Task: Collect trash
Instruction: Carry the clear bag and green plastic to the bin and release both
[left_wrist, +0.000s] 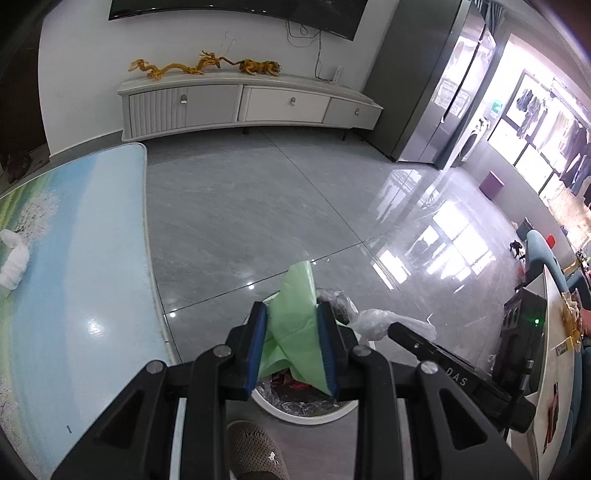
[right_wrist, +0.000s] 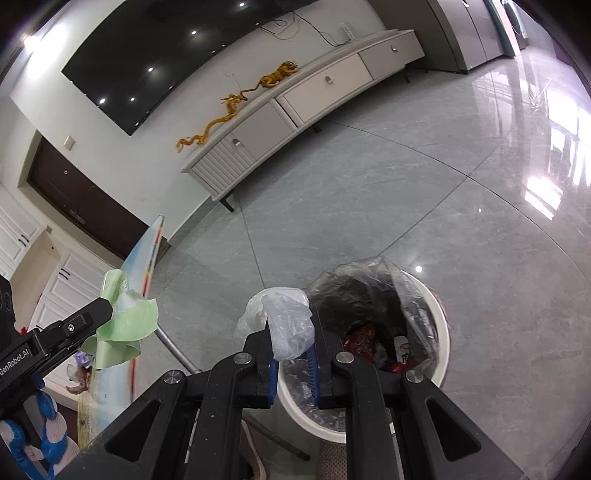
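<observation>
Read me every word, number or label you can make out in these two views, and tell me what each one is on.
"DAS": on the right tongs' black body.
"GenRobot.AI": on the left tongs' black body.
"1": on the table cover's near edge.
Print on the red wrappers in the bin: too small to read.

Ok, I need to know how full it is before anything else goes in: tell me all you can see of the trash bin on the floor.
The trash bin is round, white and plastic-looking, standing upright on the grey tiled floor beside the table edge. A clear, crinkled liner covers its rim and rises loosely at the far side. Inside lie red wrappers and a small white package; it looks partly full, with room left. No tool touches it in either view.
</observation>
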